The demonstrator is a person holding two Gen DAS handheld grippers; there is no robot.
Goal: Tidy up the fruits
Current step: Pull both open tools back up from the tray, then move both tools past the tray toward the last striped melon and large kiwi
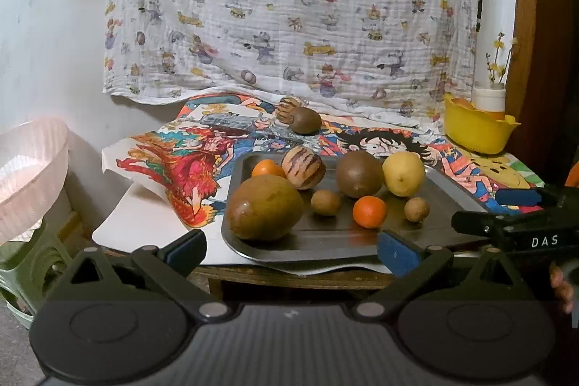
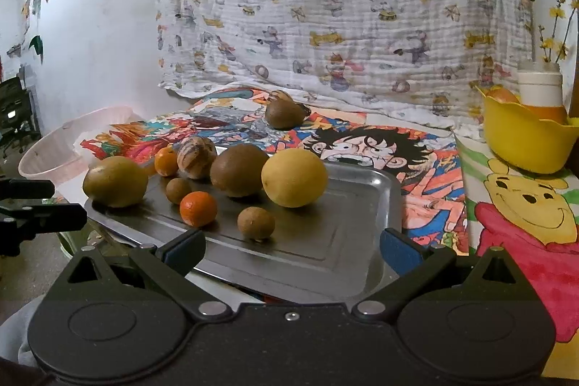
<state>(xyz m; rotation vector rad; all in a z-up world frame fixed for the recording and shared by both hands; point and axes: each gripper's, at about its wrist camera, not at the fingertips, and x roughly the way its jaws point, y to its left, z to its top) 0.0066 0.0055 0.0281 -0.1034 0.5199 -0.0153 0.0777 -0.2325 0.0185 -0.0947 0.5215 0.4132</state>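
A metal tray point(image 1: 340, 241) point(image 2: 325, 241) holds several fruits: a big brown-green mango point(image 1: 265, 207) point(image 2: 115, 181), a striped fruit point(image 1: 303, 167) point(image 2: 196, 157), a brown kiwi point(image 1: 359, 173) point(image 2: 239, 169), a yellow lemon point(image 1: 404, 174) point(image 2: 294, 178), two oranges point(image 1: 370, 211) point(image 2: 198, 208) and two small brown fruits point(image 1: 325, 202) point(image 2: 256, 223). My left gripper point(image 1: 291, 250) is open and empty at the tray's near edge. My right gripper point(image 2: 293, 250) is open and empty over the tray's near right part.
A kiwi point(image 1: 305, 120) point(image 2: 283, 114) and a striped fruit point(image 1: 287, 107) lie on the cartoon cloth behind the tray. A yellow bowl point(image 1: 477, 129) point(image 2: 524, 140) with orange fruit stands at the back right. A pink basket point(image 1: 29, 176) point(image 2: 72, 140) is at the left.
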